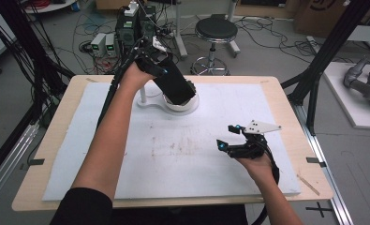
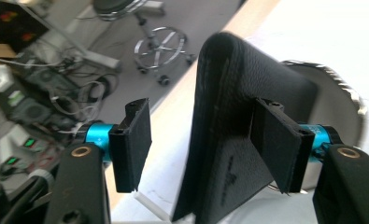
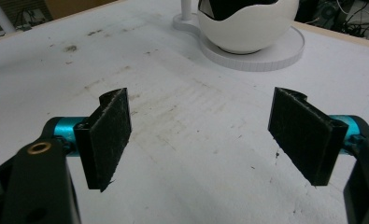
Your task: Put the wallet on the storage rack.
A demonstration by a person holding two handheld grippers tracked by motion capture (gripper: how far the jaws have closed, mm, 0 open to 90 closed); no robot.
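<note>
Left gripper [image 2: 201,140] at far edge of table [image 1: 285,108], jaws released: wallet [image 2: 229,130] between pads, leaning on one, clear gap to other. Wallet stands on end in white bowl [image 1: 188,104], long axis tilted up toward far-left. Right gripper [image 3: 198,135] spread wide, empty, near right edge; left hand far closer.

A large white foam sheet [image 1: 182,154], scuffed with brownish marks near its middle, covers most of the pale wooden tabletop [image 1: 56,140]. Beyond the table's far edge a round black-cushioned stool on a chrome ring base [image 1: 215,30] stands on the grey floor, among loose black cables [image 1: 267,33]. To its left sits a cluster of dark electronic boxes with green-lit displays [image 1: 105,44]. Black metal frame posts [image 1: 323,51] rise at the right.
</note>
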